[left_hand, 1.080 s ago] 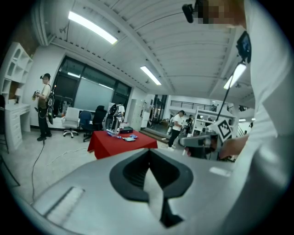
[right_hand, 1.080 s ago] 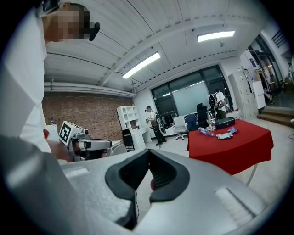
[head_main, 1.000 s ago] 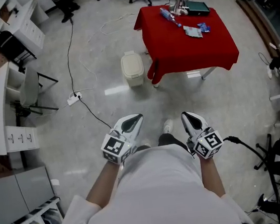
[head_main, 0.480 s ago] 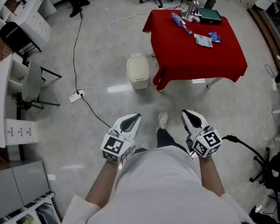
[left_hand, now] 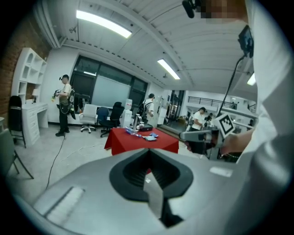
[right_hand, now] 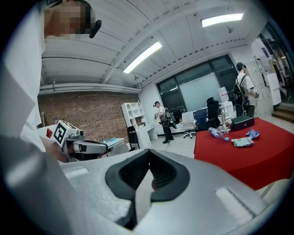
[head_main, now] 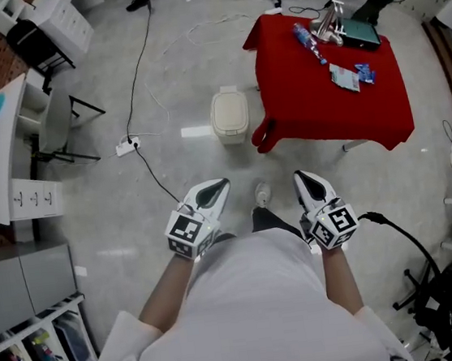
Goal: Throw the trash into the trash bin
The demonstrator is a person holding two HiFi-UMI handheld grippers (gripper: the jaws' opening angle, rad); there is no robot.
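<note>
Left gripper: jaws pressed together, nothing between them; held low before the torso, tip toward the floor ahead.
Right gripper: jaws likewise closed, empty; level with the left, a shoe on the floor between the two.
Trash bin: cream, lid down; stands on the grey floor just beside the table's left edge, well ahead of both grippers.
Table: draped in red cloth; carries the trash (all of it well apart from both grippers).
Trash: bottle lying near the far side; flat wrapper mid-table; blue packet just beside it on the right.
Dark green case and metal object: at the table's far edge, near the bottle.
Power strip: white, on the floor left of the bin; black cable running off toward the far side.
White desk and chair: far left.
Person: standing in the background, left gripper view; others farther off, too small to detail.
</note>
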